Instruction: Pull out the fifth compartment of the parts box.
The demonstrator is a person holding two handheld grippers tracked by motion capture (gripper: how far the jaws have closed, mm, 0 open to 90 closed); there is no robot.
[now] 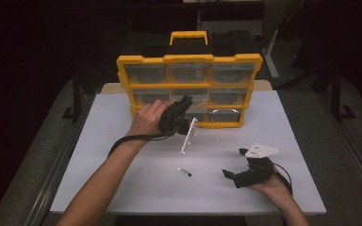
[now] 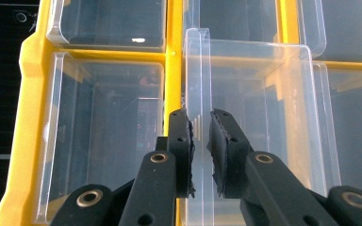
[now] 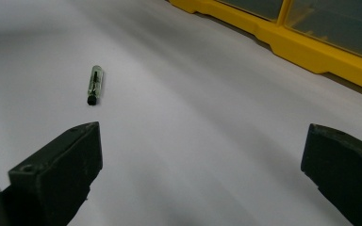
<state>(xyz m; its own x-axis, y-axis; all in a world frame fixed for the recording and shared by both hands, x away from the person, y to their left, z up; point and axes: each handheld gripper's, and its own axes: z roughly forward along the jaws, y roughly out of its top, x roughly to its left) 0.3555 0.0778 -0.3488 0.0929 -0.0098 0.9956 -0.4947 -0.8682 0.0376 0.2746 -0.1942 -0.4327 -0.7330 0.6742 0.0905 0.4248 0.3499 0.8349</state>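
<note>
White table (image 1: 122, 188). Yellow drawer cabinet (image 1: 188, 60) stands at the far edge, centred. Small clear tube with a black tip (image 1: 185, 172) lies near the middle, toward the near edge. Right gripper (image 1: 235, 164) rests on the table by the near right corner.

A small green-tinted tube (image 3: 94, 84) with a black tip lies on the white table (image 3: 193, 61). It is ahead of the right gripper (image 3: 202, 141), nearer the finger (image 3: 66, 165) at that view's left and touching neither. A black case (image 1: 146, 42) stands far beyond the fingers.

Workshop: yellow parts organizer (image 1: 188, 87), worktable (image 1: 122, 165)
</note>
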